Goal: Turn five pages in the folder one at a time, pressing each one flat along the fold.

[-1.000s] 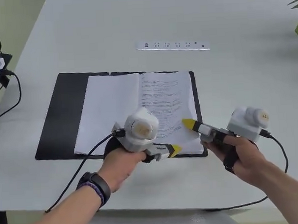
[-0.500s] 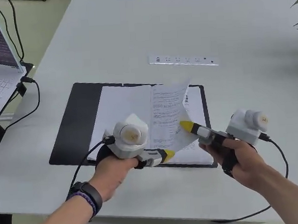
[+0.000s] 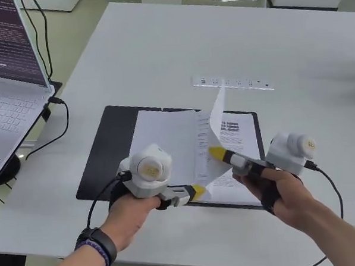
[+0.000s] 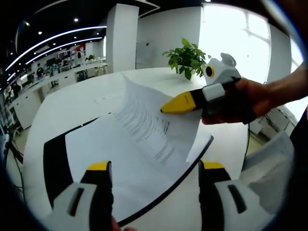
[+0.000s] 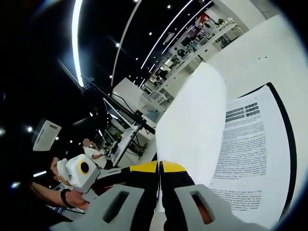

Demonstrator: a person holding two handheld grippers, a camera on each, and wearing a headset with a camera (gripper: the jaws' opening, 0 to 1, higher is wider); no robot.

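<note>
The black folder (image 3: 104,160) lies open on the white table (image 3: 161,44). Its left sheet is blank and its right sheet carries printed text. The left gripper (image 3: 196,192) is positioned at the folder's near edge, jaws wide apart, holding nothing. One page (image 3: 216,128) stands curled upward near the fold. The right gripper (image 3: 216,152) has its jaws pressed together on this page's lower edge.
</note>
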